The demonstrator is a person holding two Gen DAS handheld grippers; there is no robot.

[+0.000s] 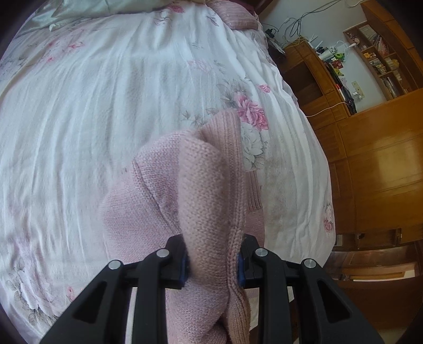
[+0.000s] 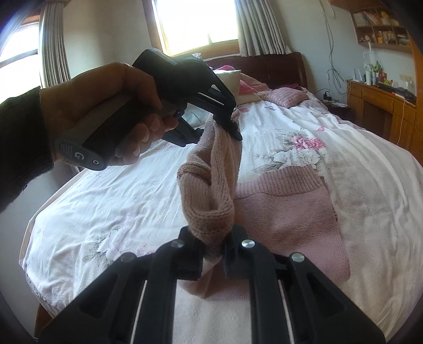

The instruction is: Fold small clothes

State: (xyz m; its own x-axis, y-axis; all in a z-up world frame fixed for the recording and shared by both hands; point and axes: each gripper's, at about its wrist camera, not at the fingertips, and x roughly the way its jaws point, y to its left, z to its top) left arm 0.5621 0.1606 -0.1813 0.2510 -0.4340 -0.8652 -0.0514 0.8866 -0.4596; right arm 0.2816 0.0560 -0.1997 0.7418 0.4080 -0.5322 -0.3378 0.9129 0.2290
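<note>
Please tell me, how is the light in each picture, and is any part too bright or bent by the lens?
Right wrist view: the window is overexposed to white, so the hand in front looks dark. Left wrist view: light is even, the pink sweater shows its knit clearly, but the wooden cabinets curve from fisheye distortion.

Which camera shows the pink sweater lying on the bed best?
The right wrist view: the pink sweater lies spread on the bed, ribbed edge visible, one part lifted. The left wrist view shows only bunched knit close up between the left tongs.
</note>
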